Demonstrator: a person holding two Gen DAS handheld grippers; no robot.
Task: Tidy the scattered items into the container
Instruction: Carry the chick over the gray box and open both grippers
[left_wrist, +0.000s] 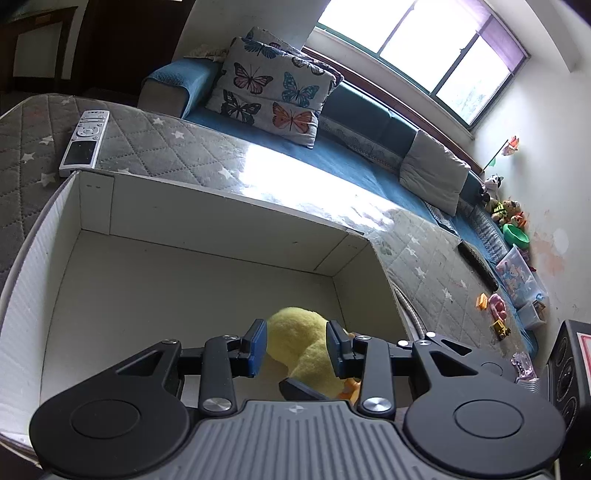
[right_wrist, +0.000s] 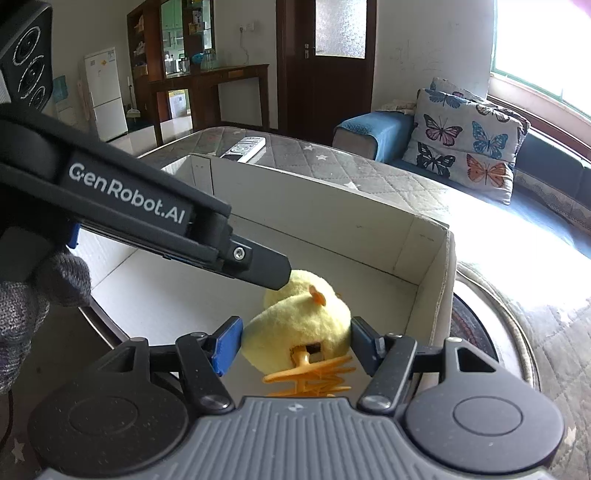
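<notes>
A yellow plush duck (left_wrist: 295, 332) with orange feet (right_wrist: 310, 373) hangs low inside an open white cardboard box (left_wrist: 221, 229). In the left wrist view my left gripper (left_wrist: 297, 347) is shut on the duck's upper part, a blue pad against each side. In the right wrist view my right gripper (right_wrist: 295, 345) is shut on the duck's (right_wrist: 303, 314) round body, just inside the box's (right_wrist: 332, 221) near right corner. The left gripper's black finger (right_wrist: 258, 262) comes in from the left onto the duck's head, with a grey-gloved hand (right_wrist: 33, 295) behind it.
The box stands on a grey quilted table cover with stars (left_wrist: 177, 147). A white remote (left_wrist: 85, 142) lies beyond the box's far left corner. Small toys (left_wrist: 496, 306) lie on the table at the right, near a black speaker (left_wrist: 569, 369). A blue sofa with a butterfly cushion (left_wrist: 273, 92) runs behind.
</notes>
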